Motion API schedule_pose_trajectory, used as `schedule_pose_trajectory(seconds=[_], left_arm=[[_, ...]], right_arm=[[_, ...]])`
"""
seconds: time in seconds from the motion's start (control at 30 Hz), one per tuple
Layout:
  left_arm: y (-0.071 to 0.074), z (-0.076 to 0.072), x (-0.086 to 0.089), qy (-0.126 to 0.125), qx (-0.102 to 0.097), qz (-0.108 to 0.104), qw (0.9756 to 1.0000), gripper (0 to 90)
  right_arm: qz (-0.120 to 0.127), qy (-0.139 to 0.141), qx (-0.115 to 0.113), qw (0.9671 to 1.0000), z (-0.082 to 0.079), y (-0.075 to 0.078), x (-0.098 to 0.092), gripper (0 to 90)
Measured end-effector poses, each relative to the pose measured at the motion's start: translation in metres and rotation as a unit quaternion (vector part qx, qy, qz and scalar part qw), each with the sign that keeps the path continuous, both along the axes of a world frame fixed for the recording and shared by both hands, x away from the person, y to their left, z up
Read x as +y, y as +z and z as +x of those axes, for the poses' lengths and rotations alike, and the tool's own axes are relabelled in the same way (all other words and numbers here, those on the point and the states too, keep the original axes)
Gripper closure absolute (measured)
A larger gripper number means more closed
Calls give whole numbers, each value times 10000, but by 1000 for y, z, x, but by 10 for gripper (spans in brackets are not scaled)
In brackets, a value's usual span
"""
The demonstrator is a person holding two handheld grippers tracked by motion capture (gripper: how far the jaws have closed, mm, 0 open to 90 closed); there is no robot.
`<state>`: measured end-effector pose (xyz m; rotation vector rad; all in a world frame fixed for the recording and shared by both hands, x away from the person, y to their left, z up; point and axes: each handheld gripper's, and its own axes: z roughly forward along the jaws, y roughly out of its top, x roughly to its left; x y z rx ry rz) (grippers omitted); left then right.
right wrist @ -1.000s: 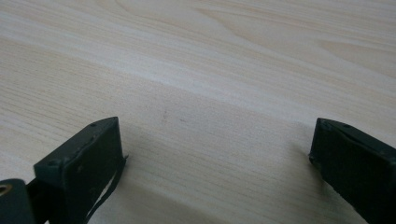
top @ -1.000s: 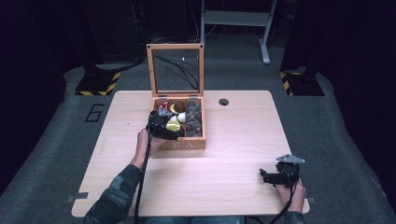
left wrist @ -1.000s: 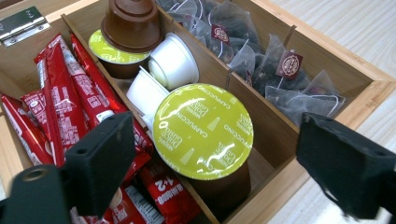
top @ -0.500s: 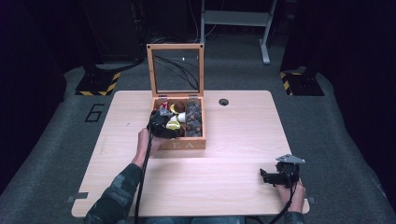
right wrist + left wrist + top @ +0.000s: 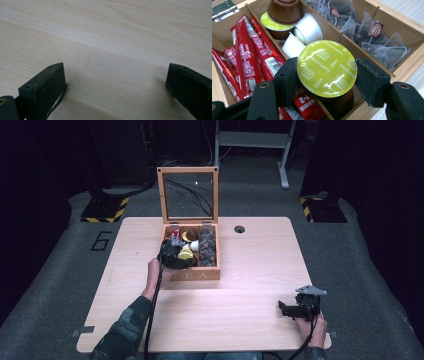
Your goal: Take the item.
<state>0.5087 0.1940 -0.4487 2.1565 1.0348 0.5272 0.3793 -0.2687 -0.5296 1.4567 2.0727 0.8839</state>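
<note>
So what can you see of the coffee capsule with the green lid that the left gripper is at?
The coffee capsule has a round, shiny yellow-green foil lid printed "Cappuccino" and a dark brown plastic body below. It sits tilted in the middle compartment at the near end of the wooden tea box, lid facing up. The left gripper has just been closing, and its black pads press the lid's rim on both sides. White capsules lie behind it, red sachets beside it.

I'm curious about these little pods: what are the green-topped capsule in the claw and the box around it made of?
The capsule seems to have a glossy foil or plastic-film lid, shiny with printed lettering, over a brown body, likely plastic. The left gripper has just closed its jaws on its rim. The box looks like pale unvarnished wood or bamboo: visible grain, matte surface, thin dividers.
</note>
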Motion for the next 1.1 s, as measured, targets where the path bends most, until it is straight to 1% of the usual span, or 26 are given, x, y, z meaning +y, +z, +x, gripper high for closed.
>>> schedule_pose_trajectory(seconds=[0.07,0.2,0.27,0.3,0.33,0.43,0.5,0.67,0.73,0.77,0.87,0.9,0.93,1.03,1.07,1.1], left_arm=[[0,0,1,-43,-16,-63,10000,374],[1,-2,0,-65,-82,-111,9999,374],[3,-3,0,-113,-71,-78,9999,375],[2,-3,-1,-95,-99,-119,9998,375],[4,-4,-1,-105,-80,-81,9999,375],[6,-6,-1,-135,-101,-129,9998,375],[7,-8,-1,-124,-177,-142,9997,375],[12,-13,0,-169,-239,-141,9995,375],[15,-15,1,-215,-249,-103,9994,375],[15,-16,1,-169,-290,-146,9993,375],[18,-19,3,-202,-285,-152,9993,375],[19,-19,4,-218,-315,-156,9991,375],[21,-22,4,-202,-344,-206,9990,375],[23,-23,6,-232,-361,-189,9989,375],[25,-25,6,-241,-407,-205,9987,375],[25,-25,6,-241,-407,-205,9987,375]], right_arm=[[-3,2,-1,10000,0,0,0,20],[-1,1,0,10000,0,0,0,20],[-1,0,-1,10000,0,0,0,20],[-2,0,0,10000,0,0,0,20],[0,0,0,10000,0,0,0,20],[-1,2,-1,10000,0,0,0,20],[-1,1,0,10000,0,0,0,20],[-4,4,0,10000,0,0,0,20],[-1,0,0,10000,0,0,0,20],[-1,-1,-1,10000,0,0,0,20],[0,-2,0,10000,0,0,0,20],[0,-2,0,10000,0,0,0,20],[0,-1,1,10000,0,0,0,20],[-1,-1,-1,10000,0,0,0,20],[-1,-1,0,10000,0,0,0,20],[-1,-1,0,10000,0,0,0,20]])
